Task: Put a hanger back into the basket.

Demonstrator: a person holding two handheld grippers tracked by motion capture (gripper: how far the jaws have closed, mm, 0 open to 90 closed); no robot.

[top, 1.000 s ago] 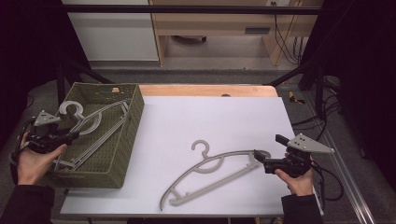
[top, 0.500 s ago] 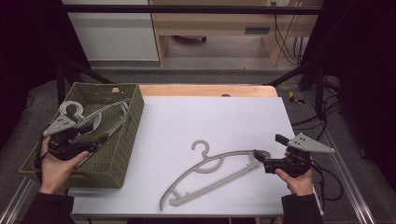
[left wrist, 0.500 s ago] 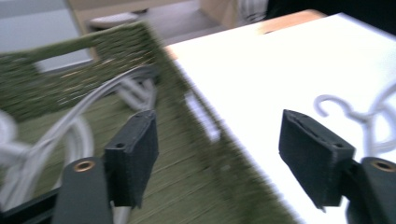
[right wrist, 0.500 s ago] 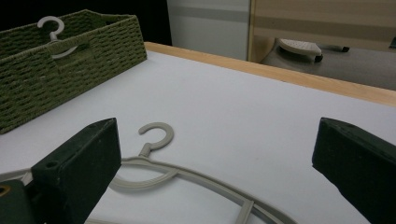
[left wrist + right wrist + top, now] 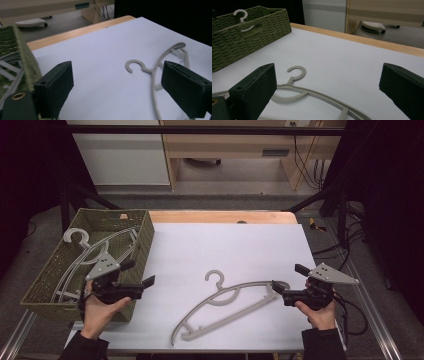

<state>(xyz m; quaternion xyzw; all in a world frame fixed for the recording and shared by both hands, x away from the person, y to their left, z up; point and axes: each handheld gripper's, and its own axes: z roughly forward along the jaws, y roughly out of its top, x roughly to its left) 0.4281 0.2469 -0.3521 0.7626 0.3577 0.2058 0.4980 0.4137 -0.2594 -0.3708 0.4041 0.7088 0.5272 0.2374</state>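
While both grippers gape empty, the left gripper (image 5: pixel 147 281) just opening, the basket (image 5: pixel 37 287) half hides its hangers (image 5: pixel 90 252)

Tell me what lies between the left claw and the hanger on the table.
Bare white tabletop separates the left claw from the hanger, as the high view and left gripper view show.

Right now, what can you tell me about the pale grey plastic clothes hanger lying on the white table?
The pale grey plastic clothes hanger lies flat on the white table, near its front edge. It looks like moulded plastic: an open hook pointing away from the person, a curved shoulder arc, a lower bar and a small inner arch. One end points toward the right gripper, whose open jaws are beside it; I cannot tell if they touch.
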